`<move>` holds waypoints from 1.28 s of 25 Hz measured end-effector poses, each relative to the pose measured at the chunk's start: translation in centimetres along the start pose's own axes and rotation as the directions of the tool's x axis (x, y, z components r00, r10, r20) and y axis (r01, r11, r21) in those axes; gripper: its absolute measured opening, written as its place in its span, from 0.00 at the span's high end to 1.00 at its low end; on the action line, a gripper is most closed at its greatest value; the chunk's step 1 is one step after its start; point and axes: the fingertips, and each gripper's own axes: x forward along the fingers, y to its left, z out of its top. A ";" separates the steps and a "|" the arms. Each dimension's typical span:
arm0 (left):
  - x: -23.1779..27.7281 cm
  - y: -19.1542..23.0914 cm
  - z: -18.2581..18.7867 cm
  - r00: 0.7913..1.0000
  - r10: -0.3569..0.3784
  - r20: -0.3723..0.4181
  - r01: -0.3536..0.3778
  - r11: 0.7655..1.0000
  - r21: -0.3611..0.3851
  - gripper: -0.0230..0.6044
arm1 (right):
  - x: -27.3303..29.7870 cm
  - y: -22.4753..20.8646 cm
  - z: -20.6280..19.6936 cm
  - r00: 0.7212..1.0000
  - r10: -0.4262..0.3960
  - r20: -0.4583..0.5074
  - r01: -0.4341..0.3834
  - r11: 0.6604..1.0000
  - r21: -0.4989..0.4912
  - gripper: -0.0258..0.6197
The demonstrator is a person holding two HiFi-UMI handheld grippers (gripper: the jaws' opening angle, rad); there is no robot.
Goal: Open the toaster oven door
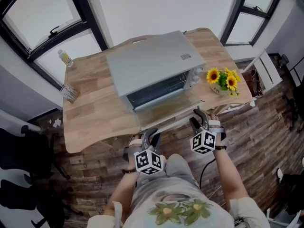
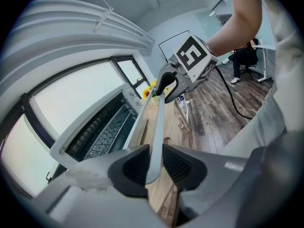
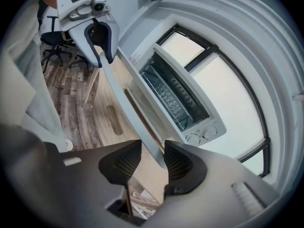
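Toaster oven (image 1: 152, 65), a boxy grey metal unit with round knobs (image 3: 204, 134), is seen mid-table on a pale wood-grain table (image 1: 95, 108). Its glass door (image 1: 164, 110) is folded down toward the near edge, and the wire rack (image 3: 173, 96) is exposed. The door's slim, flat handle bar (image 2: 157, 127) is clamped at its left end between the ribbed black pads of the left gripper (image 2: 156, 163). The right gripper (image 3: 153, 158) is set wider around the bar's right end, with a gap showing at one pad. Yellow sunflowers (image 1: 222, 80) are placed at the right.
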 end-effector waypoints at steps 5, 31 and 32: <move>0.1 -0.7 -0.3 1.000 0.015 0.007 -0.015 1.000 0.005 0.81 | 0.0 0.7 -0.4 1.000 0.010 -0.018 -0.010 1.000 0.009 0.73; -0.2 0.0 -0.4 0.986 0.158 -0.053 -0.164 0.976 -0.145 0.78 | -0.3 0.7 -0.2 0.994 0.105 0.022 -0.103 0.991 -0.090 0.76; -0.2 0.0 -0.5 0.984 0.166 -0.062 -0.174 0.972 -0.157 0.78 | -0.3 0.7 -0.1 0.994 0.110 0.026 -0.107 0.990 -0.096 0.76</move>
